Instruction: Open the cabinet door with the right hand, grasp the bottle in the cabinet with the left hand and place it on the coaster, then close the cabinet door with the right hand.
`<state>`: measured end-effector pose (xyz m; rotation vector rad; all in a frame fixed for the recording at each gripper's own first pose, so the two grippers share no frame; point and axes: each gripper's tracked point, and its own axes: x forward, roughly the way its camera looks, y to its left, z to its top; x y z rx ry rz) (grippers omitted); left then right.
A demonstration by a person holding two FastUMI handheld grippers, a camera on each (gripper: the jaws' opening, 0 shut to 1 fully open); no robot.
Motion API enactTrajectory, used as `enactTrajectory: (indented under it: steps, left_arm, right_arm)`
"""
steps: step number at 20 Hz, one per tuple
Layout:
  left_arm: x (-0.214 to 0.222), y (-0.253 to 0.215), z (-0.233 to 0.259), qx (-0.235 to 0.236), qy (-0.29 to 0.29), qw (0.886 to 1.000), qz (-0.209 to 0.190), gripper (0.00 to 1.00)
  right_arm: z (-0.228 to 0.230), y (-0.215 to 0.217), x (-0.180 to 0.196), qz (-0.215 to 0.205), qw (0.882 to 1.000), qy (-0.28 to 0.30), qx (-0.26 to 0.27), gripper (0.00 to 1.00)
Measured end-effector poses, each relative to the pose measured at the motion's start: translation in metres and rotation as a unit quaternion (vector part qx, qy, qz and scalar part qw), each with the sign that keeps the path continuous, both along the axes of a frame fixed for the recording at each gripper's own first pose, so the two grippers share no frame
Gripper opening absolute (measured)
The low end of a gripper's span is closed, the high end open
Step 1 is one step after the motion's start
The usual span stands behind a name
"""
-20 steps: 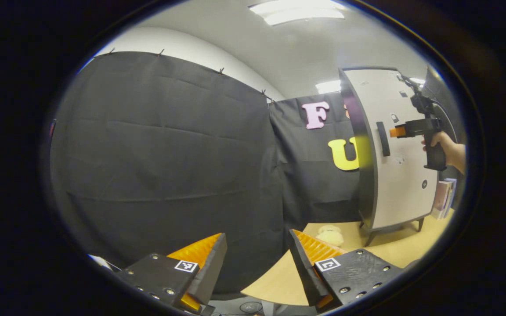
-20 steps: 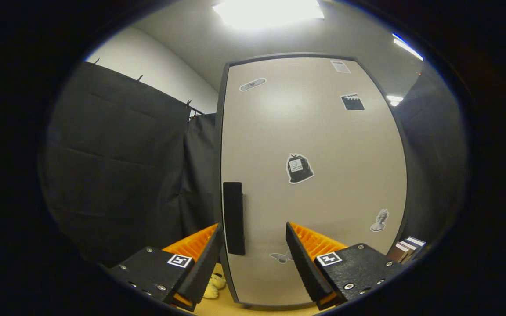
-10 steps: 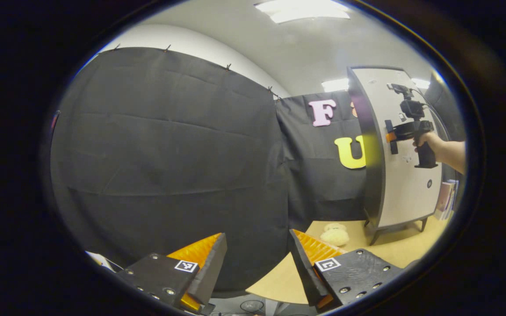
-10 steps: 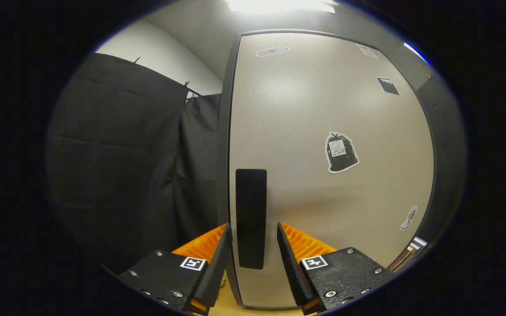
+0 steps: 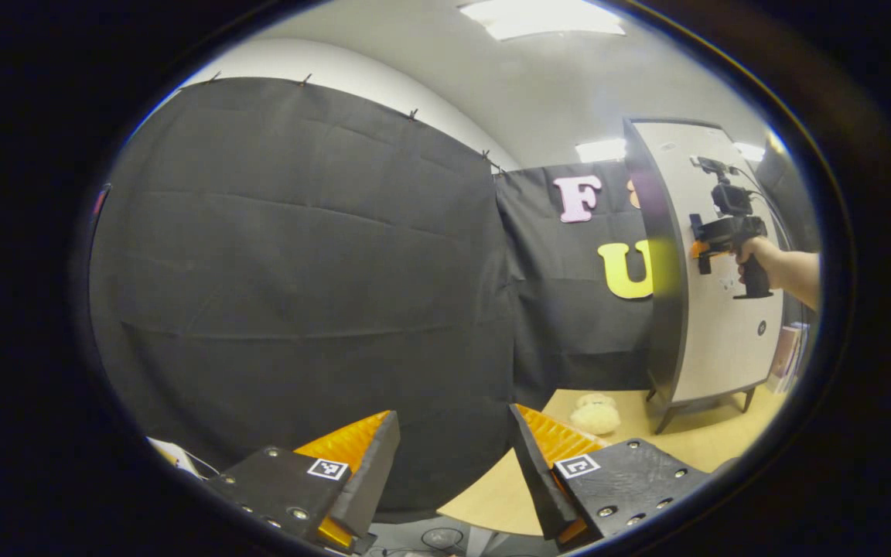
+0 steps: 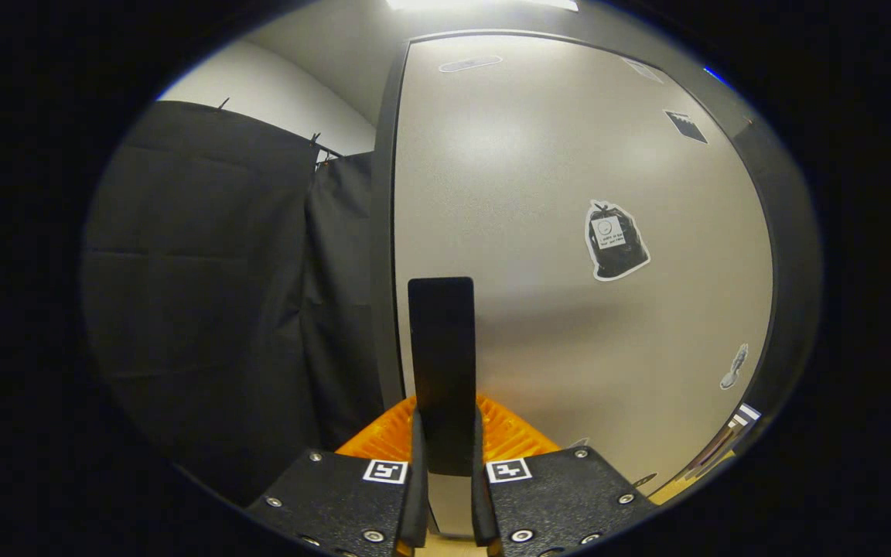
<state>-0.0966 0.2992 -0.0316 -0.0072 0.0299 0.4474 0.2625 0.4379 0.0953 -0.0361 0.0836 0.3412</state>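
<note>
The right gripper point(image 6: 445, 464) has both fingers pressed against the sides of the black handle point(image 6: 442, 363) on the cabinet door point(image 6: 569, 309); the handle runs upright between its jaws, the door panel flat behind them. The left gripper point(image 5: 453, 472) hangs wide apart, gripping nothing, with the table point(image 5: 693, 441) edge beyond its jaws and the cabinet point(image 5: 712, 309) well off to their right.

From the left gripper view we are looking from far back across the table point(image 5: 685, 441) at the cabinet door point(image 5: 724, 309); the right gripper view is facing that same door point(image 6: 569, 325) close up.
</note>
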Motion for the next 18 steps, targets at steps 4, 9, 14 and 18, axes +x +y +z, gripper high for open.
enactTrajectory:
  steps: [4,9,14,18]
  left_arm:
    - [0.001,-0.001,0.003,0.001,-0.01,1.0,-0.012,0.81]
    - [0.001,-0.006,0.01,0.008,-0.01,0.999,-0.037,0.87]
    - [0.016,-0.037,0.025,0.012,-0.019,0.998,-0.067,0.87]
    - [0.033,-0.06,0.034,0.014,-0.025,0.996,-0.087,0.87]
  right_arm:
    - [-0.001,-0.002,-0.002,0.01,1.0,0.007,-0.01,0.21]
    - [0.004,-0.005,-0.02,0.027,1.0,-0.004,-0.002,0.2]
    - [0.002,-0.014,-0.023,0.046,0.999,0.0,0.007,0.18]
    - [0.001,-0.018,-0.022,0.068,0.998,0.006,0.006,0.17]
